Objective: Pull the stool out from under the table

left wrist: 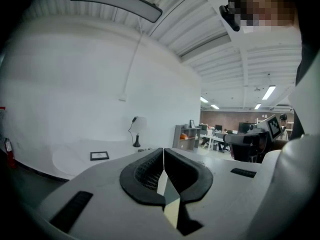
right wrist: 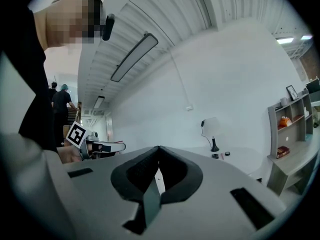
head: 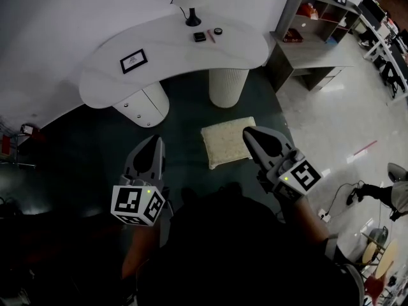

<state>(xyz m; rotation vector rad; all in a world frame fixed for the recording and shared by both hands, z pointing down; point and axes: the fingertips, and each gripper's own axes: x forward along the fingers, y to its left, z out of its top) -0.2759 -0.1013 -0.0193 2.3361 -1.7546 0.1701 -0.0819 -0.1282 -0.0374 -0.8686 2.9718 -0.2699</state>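
Observation:
The stool (head: 228, 141), a low square seat with a cream cushion, stands on the dark carpet in front of the white curved table (head: 172, 43), clear of its edge. Both grippers hang in the air near me, above the carpet. My left gripper (head: 155, 140) is to the left of the stool, shut and empty. My right gripper (head: 250, 132) hovers over the stool's right edge, also shut with nothing in it. In the left gripper view the jaws (left wrist: 163, 151) meet with no gap. The right gripper view shows its jaws (right wrist: 158, 149) closed the same way.
The table rests on two white round pillars (head: 227, 87) (head: 145, 106) and carries a picture frame (head: 134, 60), a black lamp base (head: 192, 21) and small items. A grey shelf unit (head: 315, 24) stands to the right. Cables lie on the pale floor (head: 347, 199).

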